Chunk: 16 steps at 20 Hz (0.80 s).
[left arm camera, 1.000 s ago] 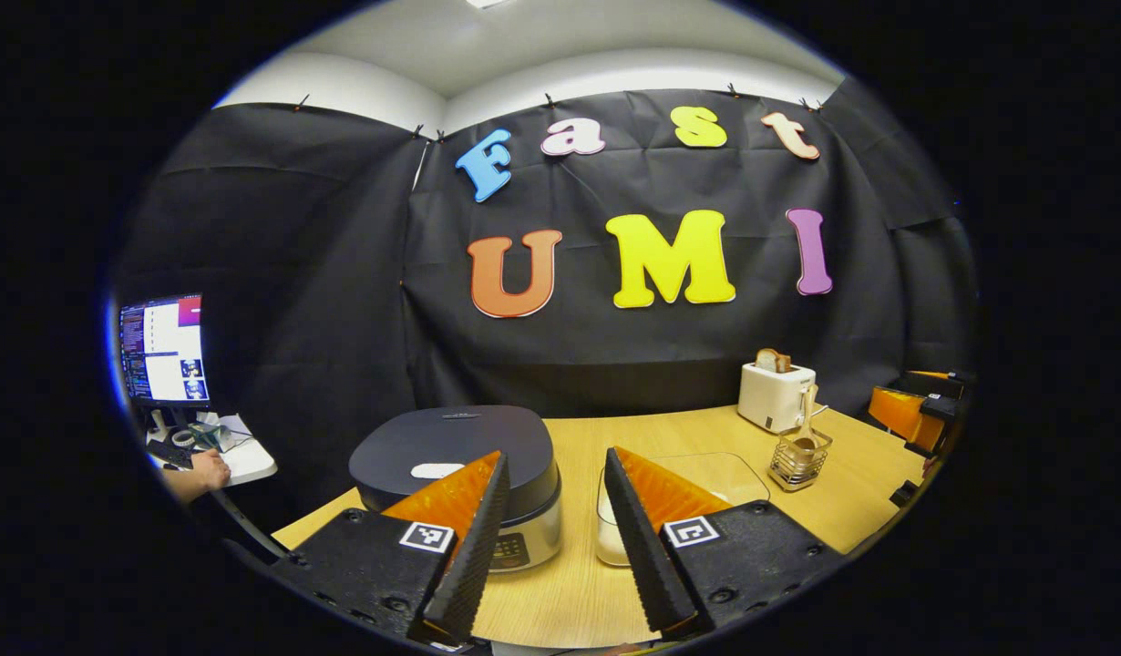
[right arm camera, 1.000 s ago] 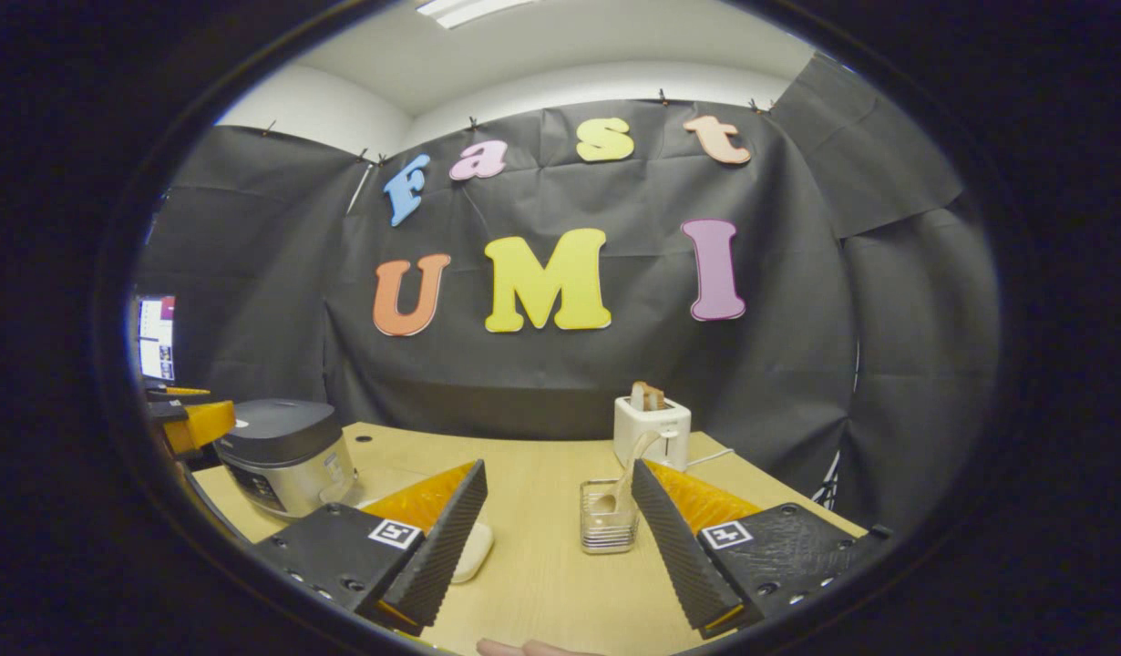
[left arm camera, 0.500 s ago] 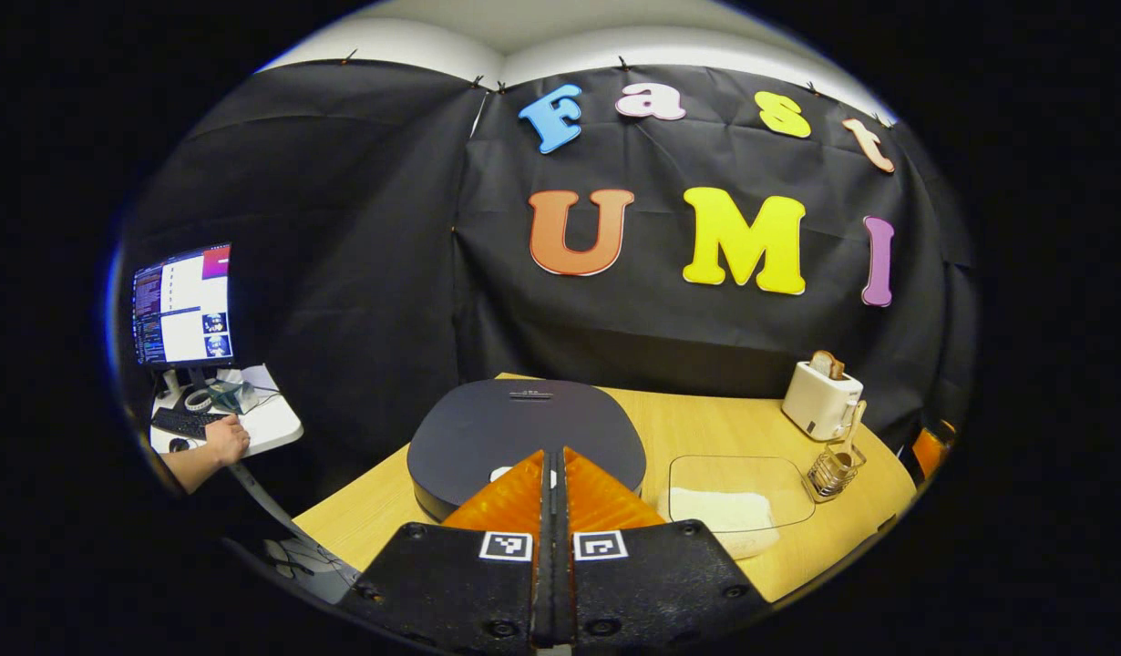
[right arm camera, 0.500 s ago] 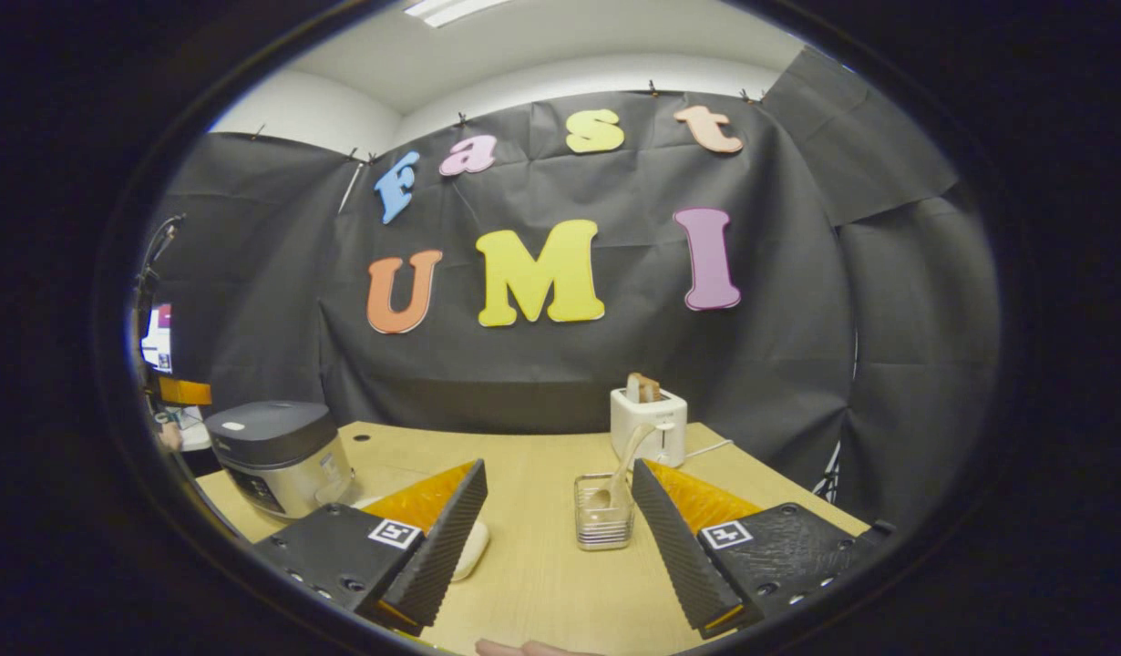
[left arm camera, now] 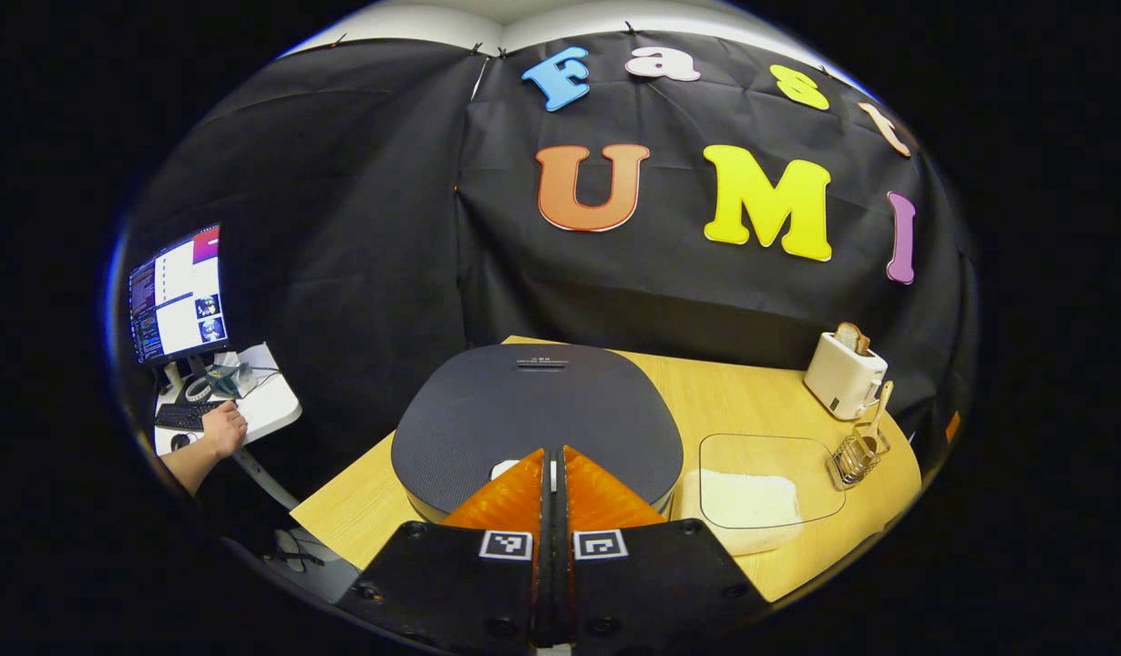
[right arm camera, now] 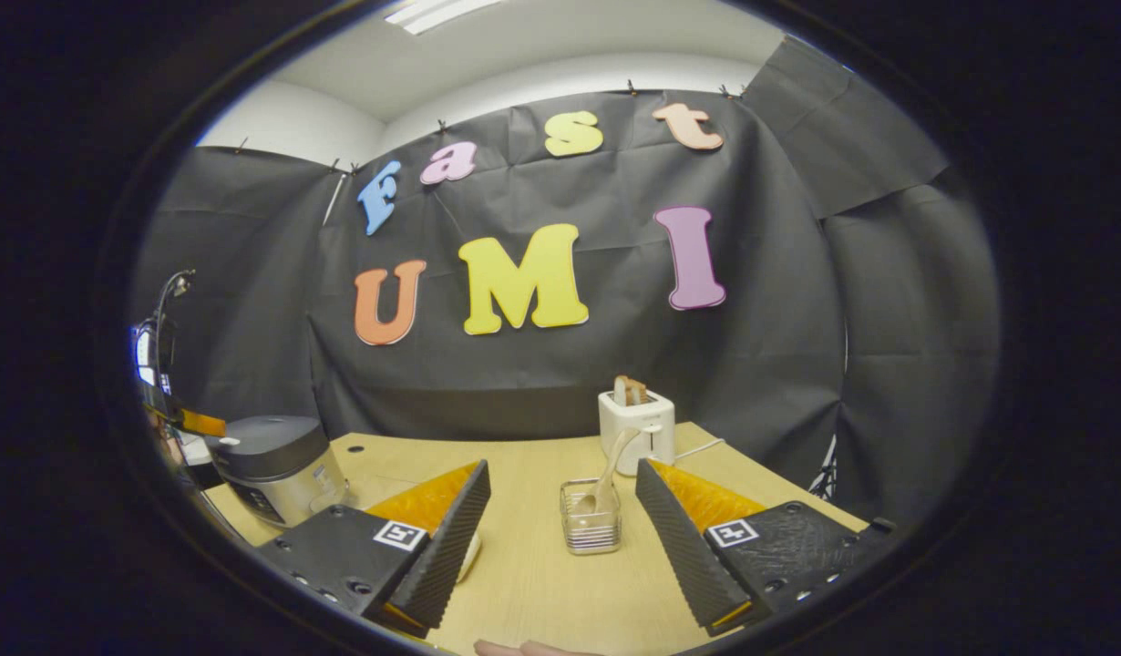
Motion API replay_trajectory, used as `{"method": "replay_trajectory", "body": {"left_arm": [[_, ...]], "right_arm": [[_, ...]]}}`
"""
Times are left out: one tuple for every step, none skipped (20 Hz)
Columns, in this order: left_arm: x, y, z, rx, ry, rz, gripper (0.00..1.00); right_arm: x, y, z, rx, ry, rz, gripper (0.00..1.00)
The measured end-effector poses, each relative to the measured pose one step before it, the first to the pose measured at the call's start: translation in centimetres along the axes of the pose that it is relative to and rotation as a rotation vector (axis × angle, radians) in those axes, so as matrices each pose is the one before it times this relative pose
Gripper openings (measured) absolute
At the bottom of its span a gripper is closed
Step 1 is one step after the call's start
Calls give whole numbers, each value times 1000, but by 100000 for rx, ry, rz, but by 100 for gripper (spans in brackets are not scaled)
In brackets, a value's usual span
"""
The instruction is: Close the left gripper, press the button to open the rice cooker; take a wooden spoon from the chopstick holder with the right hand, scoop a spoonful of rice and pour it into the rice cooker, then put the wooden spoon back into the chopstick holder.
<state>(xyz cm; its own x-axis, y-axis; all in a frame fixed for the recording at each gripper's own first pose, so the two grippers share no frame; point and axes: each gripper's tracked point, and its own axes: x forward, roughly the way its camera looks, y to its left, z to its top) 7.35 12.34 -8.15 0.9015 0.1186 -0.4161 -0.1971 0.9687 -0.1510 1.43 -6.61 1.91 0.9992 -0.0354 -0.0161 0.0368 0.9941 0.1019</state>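
Note:
In the left gripper view my left gripper (left arm camera: pixel 551 453) is shut, its tips just above the front of the rice cooker (left arm camera: pixel 538 405). The cooker's dark lid is down, and the fingers half hide its white button (left arm camera: pixel 503 468). To the right lies a glass dish of rice (left arm camera: pixel 747 497). Beyond it, the wire chopstick holder (left arm camera: pixel 854 458) has the wooden spoon (left arm camera: pixel 880 407) standing in it. In the right gripper view my right gripper (right arm camera: pixel 562 472) is open and empty, with the chopstick holder (right arm camera: pixel 590 519) and spoon (right arm camera: pixel 608 469) straight ahead between its fingers. The rice cooker (right arm camera: pixel 273 465) stands far left.
A white toaster (left arm camera: pixel 845 374) holding bread stands behind the holder, also seen as the toaster (right arm camera: pixel 635 426) in the right gripper view. The wooden table (left arm camera: pixel 715 401) ends close in front. Off to the left, a person's hand (left arm camera: pixel 219 428) rests on a desk below a monitor (left arm camera: pixel 178 296).
My left gripper went from open to shut, rose above the rice cooker and moved in over its lid. The right gripper stayed open and shifted only slightly.

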Motion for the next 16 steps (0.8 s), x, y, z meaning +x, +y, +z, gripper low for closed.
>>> {"method": "replay_trajectory", "body": {"left_arm": [[147,-143,-459,-293,2368,54,2],[-37,124,509,558,-2507,-87,2],[308,-139,-266,77,1560,307,3],[159,53,127,895,-344,-77,3],[57,33,-335,1890,986,-165,3],[73,52,-32,1166,411,-231,3],[52,-3,-66,127,1205,-380,3],[108,-13,-585,-746,3521,-191,3],[-19,-4,347,391,-1061,-495,3],[8,49,-286,450,1603,-425,3],[-157,124,58,-679,-202,-351,3],[-133,-51,64,-540,-559,-384,3],[64,44,20,-1177,-211,-433,3],[8,-40,-2,-1205,269,-507,3],[48,-6,-77,-748,336,-822,3],[-3,-45,1,-1079,1122,-1030,3]], "right_arm": [[-32,-11,-135,211,90,-148,96],[-12,-21,-14,120,266,2,96],[-14,141,-176,-82,260,325,96],[2,199,44,-286,137,402,96],[-56,4,-98,-521,50,-60,96],[-5,-24,125,-350,-152,7,96],[-72,132,-86,-40,48,207,96],[-82,113,95,166,18,366,96],[-52,115,-19,-73,-66,153,96],[-1,-16,73,-86,-111,-97,96],[-40,105,-62,-76,-13,65,96],[19,52,56,4,66,187,96],[-29,55,-62,-34,-10,112,96],[-2,31,57,-94,51,-23,96],[39,-31,-115,-37,158,44,96],[45,35,70,14,120,203,96]]}}
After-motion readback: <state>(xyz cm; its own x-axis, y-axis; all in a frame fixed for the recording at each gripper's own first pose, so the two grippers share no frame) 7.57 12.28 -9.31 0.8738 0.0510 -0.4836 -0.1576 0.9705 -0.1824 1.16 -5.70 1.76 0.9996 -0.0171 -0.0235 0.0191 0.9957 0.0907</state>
